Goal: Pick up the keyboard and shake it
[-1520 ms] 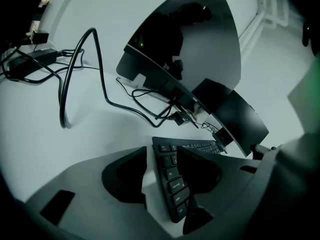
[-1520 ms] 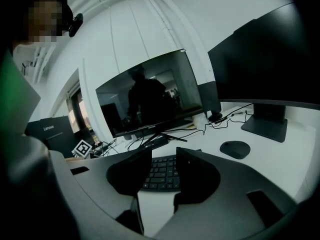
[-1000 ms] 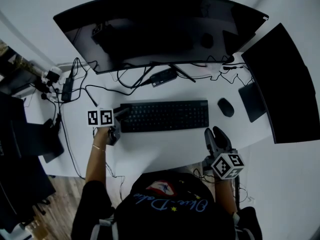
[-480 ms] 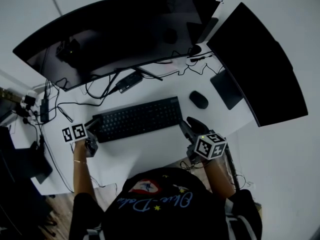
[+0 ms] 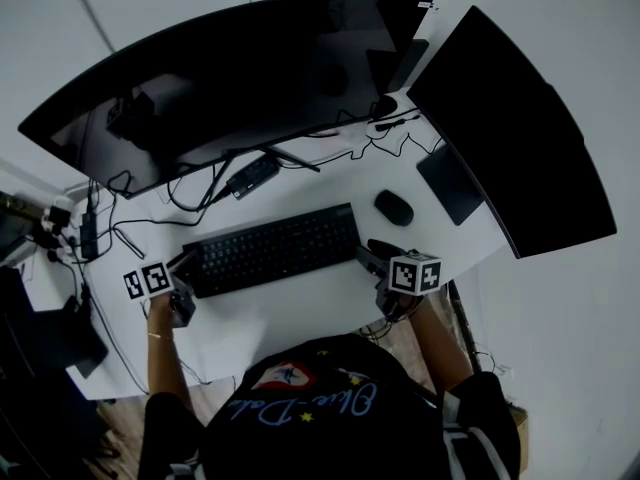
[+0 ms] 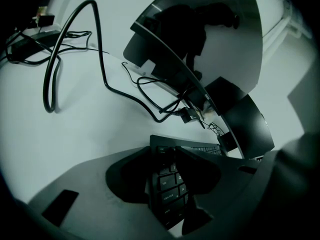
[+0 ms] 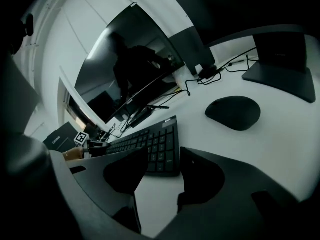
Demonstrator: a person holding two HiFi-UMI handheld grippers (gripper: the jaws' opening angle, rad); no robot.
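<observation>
keyboard: black full-size keyboard (image 5: 272, 250), flat on the white surface (image 5: 300, 313), in front of the curved monitor (image 5: 230, 78); sits slightly slanted in the head view, right end higher in frame
left gripper: left gripper (image 6: 169, 158) at the keyboard's left end; that end sits between the jaws, with tab, caps lock and shift keys showing in the gap
left jaws: have just been closing, now clenched on the keyboard's left end — one jaw at the outer edge, the other over the keys
right gripper: right gripper (image 7: 164, 156) at the keyboard's right end, low over the surface, just short of the end
right jaws: have just been opening, now released and spread wide; the keyboard's right corner shows in the gap just beyond the tips, pads not touching it — nothing grasped
mouse: black mouse (image 7: 233, 112) right of the keyboard, apart from it, past the right gripper
second monitor: second monitor (image 5: 510, 128) dark, at the right, angled toward the curved one
cables: black cables (image 6: 50, 79) loop on the surface behind the keyboard's left end and run under the curved monitor
person: person (image 5: 320, 408) in a dark shirt at the near edge of the surface, one arm out to each gripper
</observation>
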